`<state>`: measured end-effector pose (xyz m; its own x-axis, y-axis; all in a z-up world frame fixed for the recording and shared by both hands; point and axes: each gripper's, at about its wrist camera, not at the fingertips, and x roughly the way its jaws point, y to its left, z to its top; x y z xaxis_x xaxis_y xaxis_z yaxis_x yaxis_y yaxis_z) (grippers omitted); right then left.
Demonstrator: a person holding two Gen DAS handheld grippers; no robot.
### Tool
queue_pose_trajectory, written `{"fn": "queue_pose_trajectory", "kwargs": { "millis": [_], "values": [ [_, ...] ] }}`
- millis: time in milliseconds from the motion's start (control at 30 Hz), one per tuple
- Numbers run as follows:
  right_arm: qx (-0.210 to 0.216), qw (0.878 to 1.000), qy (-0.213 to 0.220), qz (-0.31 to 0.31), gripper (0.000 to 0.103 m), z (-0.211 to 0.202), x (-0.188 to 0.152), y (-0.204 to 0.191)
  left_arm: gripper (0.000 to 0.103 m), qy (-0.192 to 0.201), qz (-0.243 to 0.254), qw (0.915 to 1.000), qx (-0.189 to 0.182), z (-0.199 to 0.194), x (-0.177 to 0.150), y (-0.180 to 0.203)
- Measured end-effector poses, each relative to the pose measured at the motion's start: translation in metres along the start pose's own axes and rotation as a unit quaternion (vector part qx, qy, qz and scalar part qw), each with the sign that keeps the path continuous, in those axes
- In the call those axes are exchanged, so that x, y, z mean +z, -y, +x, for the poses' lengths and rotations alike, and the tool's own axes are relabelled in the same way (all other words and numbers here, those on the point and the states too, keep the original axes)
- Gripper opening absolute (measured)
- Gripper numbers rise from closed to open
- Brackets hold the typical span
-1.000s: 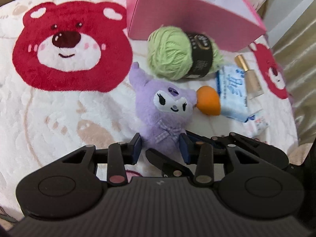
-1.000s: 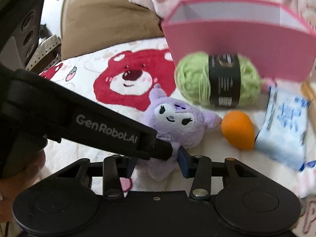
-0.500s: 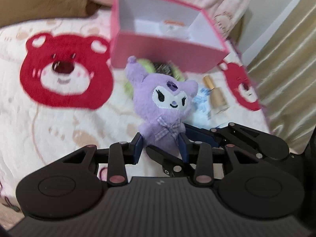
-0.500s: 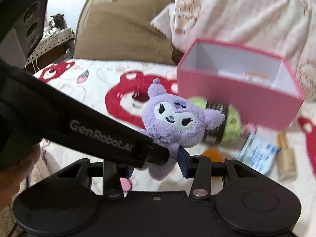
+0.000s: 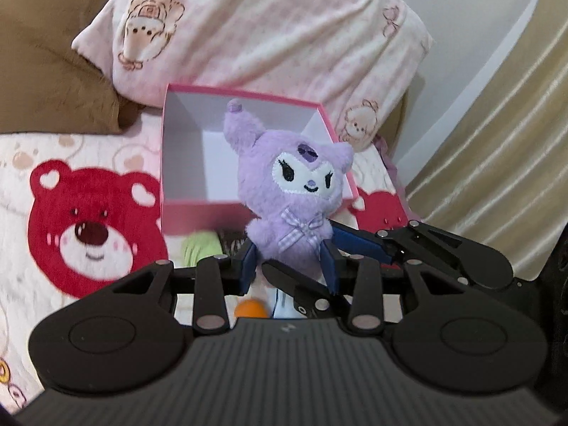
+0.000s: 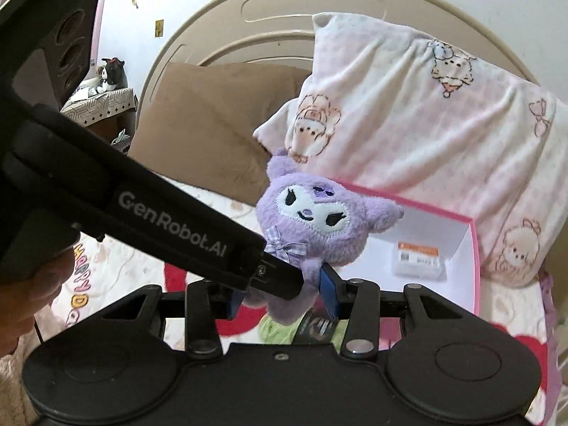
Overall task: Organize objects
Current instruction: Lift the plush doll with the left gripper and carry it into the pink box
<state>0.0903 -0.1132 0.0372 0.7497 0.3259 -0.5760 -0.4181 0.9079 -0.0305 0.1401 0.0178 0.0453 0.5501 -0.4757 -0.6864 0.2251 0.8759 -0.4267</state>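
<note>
Purple plush toy [image 5: 296, 191] is pinched at its body by both left gripper [image 5: 289, 266] & right gripper [image 6: 280, 293], jaws narrow, held up in front of pink box [image 5: 170, 163]; box holds only a small packet [image 6: 419, 257]. Green yarn [image 5: 200, 245], orange sponge [image 5: 250, 309] lie before box on bed, yet to go in

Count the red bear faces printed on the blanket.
2 in the left wrist view: one large red bear face left of the pink box, one partly visible to its right. Others may be hidden.
</note>
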Motion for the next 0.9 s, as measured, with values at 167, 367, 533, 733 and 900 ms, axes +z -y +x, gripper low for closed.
{"fn": "queue_pose_trajectory", "kwargs": {
  "millis": [167, 367, 533, 733, 900],
  "values": [
    [-0.008, 0.999, 0.000, -0.037, 0.049, 0.035, 0.016, 0.026, 0.037, 0.014, -0.002, 0.9999, 0.008, 0.039, 0.028, -0.007],
    [-0.006, 0.999, -0.039, -0.016, 0.049, 0.098, 0.023, 0.061, 0.037, 0.002, -0.054, 0.9985, 0.010, 0.103, 0.054, -0.035],
    [-0.008, 0.996, -0.087, -0.010, 0.049, 0.143, 0.028, 0.083, 0.037, -0.033, -0.113, 0.9930, 0.009, 0.151, 0.074, -0.056],
    [0.006, 0.993, -0.118, 0.004, 0.049, 0.180, 0.027, 0.100, 0.037, -0.040, -0.129, 0.9906, 0.020, 0.181, 0.077, -0.069],
    [0.029, 0.989, -0.142, 0.020, 0.049, 0.208, 0.024, 0.113, 0.038, -0.057, -0.146, 0.9869, 0.036, 0.205, 0.086, -0.081]
  ]
}}
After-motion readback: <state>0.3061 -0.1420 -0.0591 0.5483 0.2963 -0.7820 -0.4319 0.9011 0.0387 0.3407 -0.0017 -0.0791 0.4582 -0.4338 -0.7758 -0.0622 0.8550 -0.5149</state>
